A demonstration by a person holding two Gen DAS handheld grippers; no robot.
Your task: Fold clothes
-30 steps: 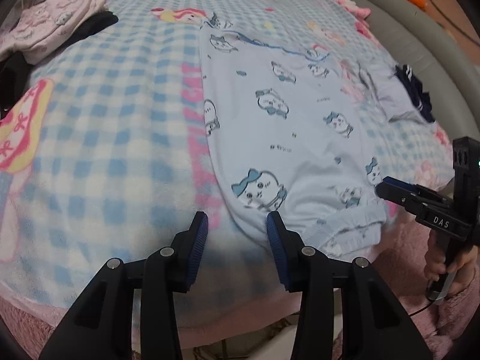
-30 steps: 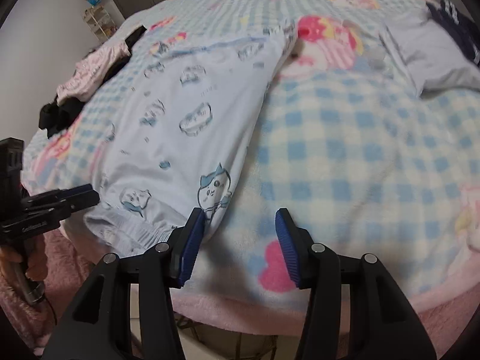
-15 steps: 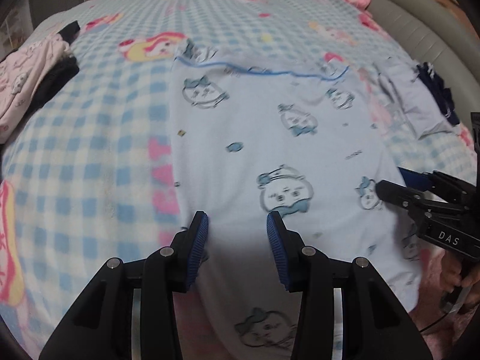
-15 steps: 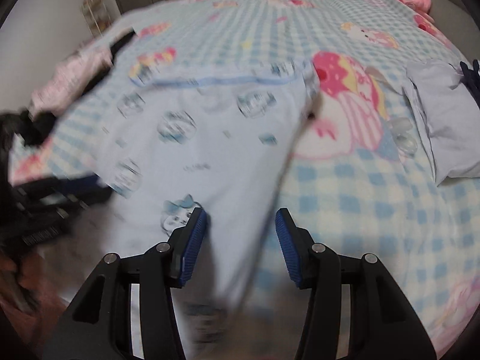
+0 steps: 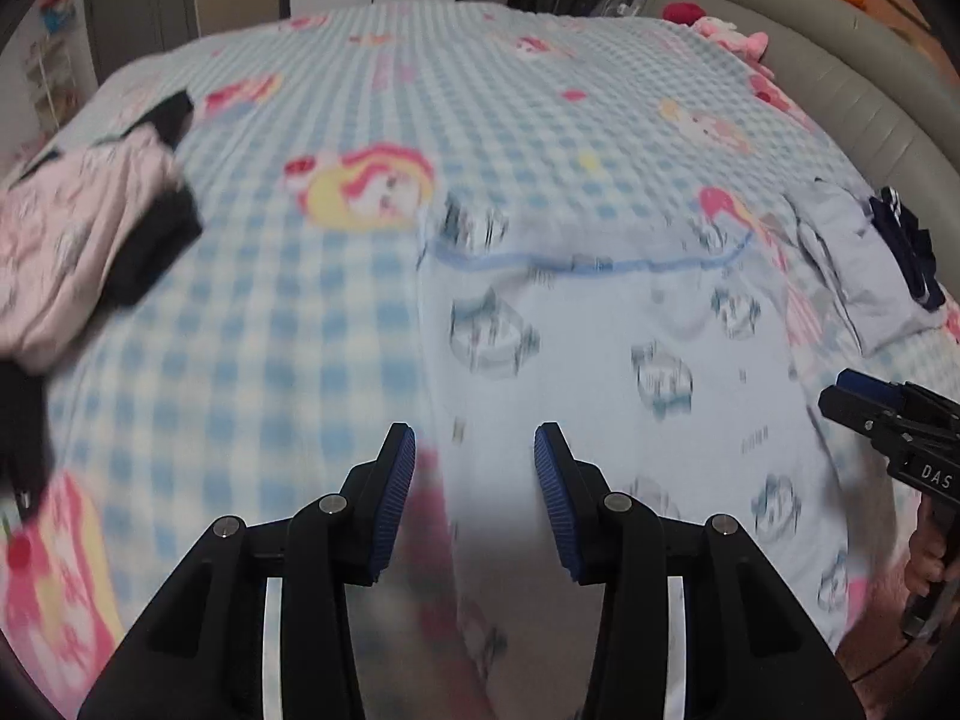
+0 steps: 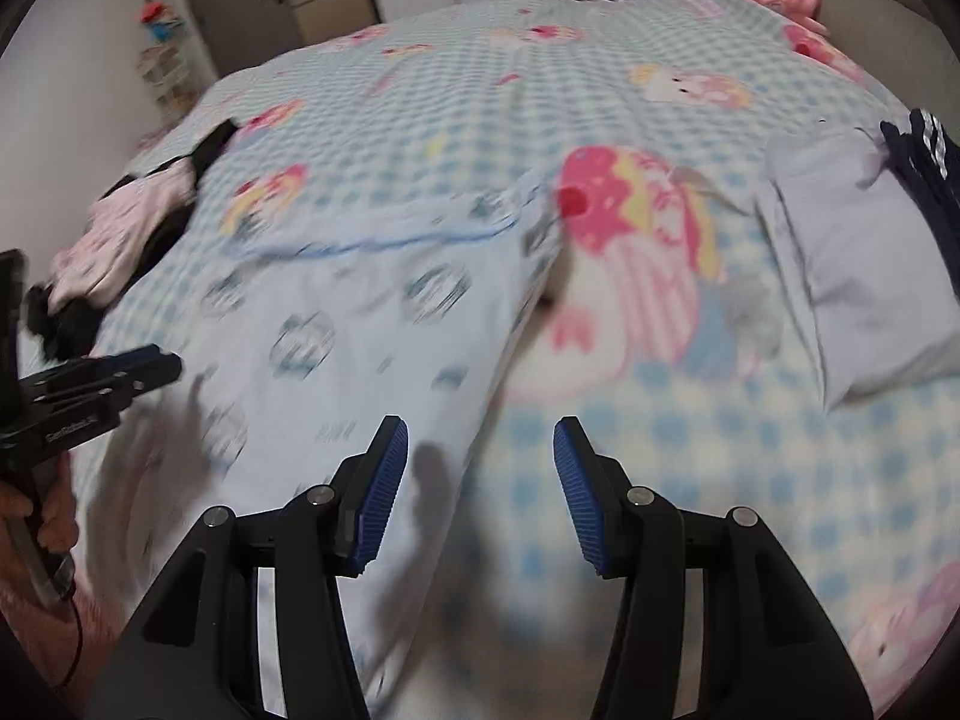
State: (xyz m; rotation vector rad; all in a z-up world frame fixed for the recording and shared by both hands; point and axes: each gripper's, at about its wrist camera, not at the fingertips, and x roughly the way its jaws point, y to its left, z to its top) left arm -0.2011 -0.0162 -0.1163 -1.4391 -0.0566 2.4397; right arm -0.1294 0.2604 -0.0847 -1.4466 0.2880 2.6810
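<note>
A pale blue garment with cartoon cat prints [image 5: 606, 354] lies spread flat on the checked bed cover, its blue-trimmed edge at the far side; it also shows in the right wrist view [image 6: 360, 348]. My left gripper [image 5: 474, 480] is open and empty over the garment's left edge. My right gripper [image 6: 480, 468] is open and empty over the garment's right edge. Each gripper shows in the other's view, the right gripper [image 5: 882, 414] and the left gripper [image 6: 102, 378]. Both views are blurred by motion.
A folded grey-lilac garment [image 6: 852, 276] with a dark navy item [image 6: 930, 180] lies at the right. A pink and black pile of clothes [image 5: 90, 240] lies at the left. A grey padded headboard [image 5: 840, 60] curves along the right side. Doors and shelves stand beyond the bed.
Both grippers have moved forward from the near hem over the garment towards the far side of the bed. Both stay open. The garment has not visibly shifted.
</note>
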